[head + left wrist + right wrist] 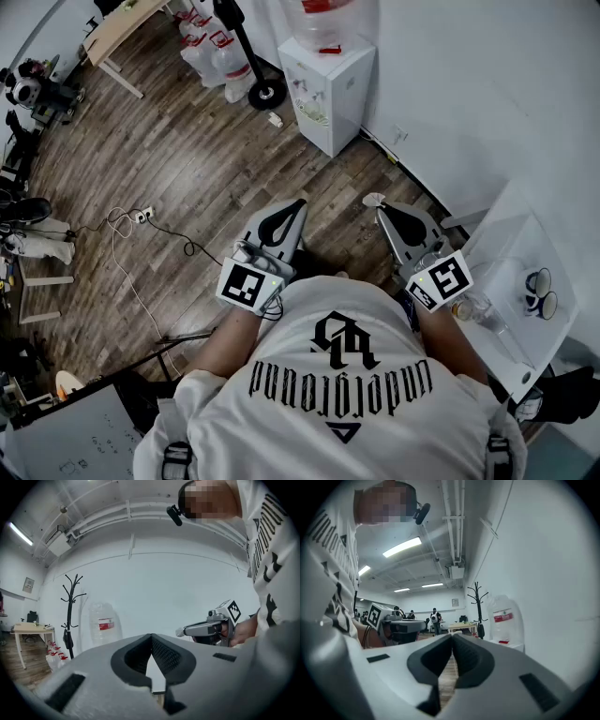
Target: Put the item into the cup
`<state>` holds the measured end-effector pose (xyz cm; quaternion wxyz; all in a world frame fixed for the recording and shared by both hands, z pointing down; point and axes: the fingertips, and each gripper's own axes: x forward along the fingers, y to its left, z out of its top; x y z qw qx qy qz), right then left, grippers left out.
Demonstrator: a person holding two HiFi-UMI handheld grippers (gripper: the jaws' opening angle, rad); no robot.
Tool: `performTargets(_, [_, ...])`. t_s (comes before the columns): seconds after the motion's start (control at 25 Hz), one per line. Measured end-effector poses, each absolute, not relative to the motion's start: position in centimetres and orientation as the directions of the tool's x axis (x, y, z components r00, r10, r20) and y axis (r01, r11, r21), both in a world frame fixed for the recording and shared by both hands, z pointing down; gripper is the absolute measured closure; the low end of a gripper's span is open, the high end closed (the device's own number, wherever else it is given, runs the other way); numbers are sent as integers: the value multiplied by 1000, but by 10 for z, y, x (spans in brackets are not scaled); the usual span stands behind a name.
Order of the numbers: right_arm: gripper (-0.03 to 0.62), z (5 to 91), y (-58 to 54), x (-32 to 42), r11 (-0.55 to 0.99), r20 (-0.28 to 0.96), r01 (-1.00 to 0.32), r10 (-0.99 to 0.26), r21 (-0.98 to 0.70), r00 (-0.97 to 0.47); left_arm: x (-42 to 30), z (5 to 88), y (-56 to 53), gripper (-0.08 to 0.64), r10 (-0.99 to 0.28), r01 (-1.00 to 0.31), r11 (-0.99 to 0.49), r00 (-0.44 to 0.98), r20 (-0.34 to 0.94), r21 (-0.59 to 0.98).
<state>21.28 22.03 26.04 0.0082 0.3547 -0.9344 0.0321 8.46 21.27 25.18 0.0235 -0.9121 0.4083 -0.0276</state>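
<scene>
Both grippers are held out level in front of the person's chest, above the wooden floor, and neither holds anything. My left gripper (pixel 297 205) has its jaws together, as its own view shows (pixel 151 636). My right gripper (pixel 376 201) is shut too, with its pads meeting (pixel 452 636). Each shows in the other's view: the right gripper (pixel 181 632) and the left gripper (pixel 401 626). On the white table (pixel 511 225) at the right lie a small dark-rimmed round item (pixel 539 292) and a clear plastic object (pixel 480 308). Whether that one is the cup I cannot tell.
A white water dispenser (pixel 328 82) stands against the wall ahead, with spare water bottles (pixel 212 49) and a coat stand's base (pixel 267 92) to its left. A cable and socket strip (pixel 141 217) lie on the floor at the left. A wooden desk (pixel 120 28) stands far left.
</scene>
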Motion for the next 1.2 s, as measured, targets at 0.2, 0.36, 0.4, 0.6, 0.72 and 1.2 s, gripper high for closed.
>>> performTargets(0.2, [577, 259, 223, 221, 745, 32, -665, -664, -55, -747, 92, 252, 215, 552, -741, -739, -671, 672, 15, -51])
performTargets(0.36, [577, 260, 221, 221, 746, 37, -662, -662, -67, -749, 91, 253, 213, 553, -746, -745, -665, 665, 25, -51])
performTargets(0.4, [577, 259, 220, 220, 746, 38, -662, -661, -72, -750, 90, 254, 212, 553, -745, -743, -667, 667, 23, -53])
performTargets(0.6, [575, 259, 210, 211, 747, 40, -659, -658, -93, -752, 82, 256, 201, 552, -745, -744, -667, 667, 25, -44])
performTargets(0.72, [574, 260, 203, 207, 744, 44, -662, -661, -95, -749, 79, 257, 192, 552, -743, -743, -669, 668, 30, -31])
performTargets(1.2, [574, 275, 123, 164, 728, 70, -673, -670, -129, -739, 35, 272, 110, 552, -727, -729, -684, 684, 65, 19])
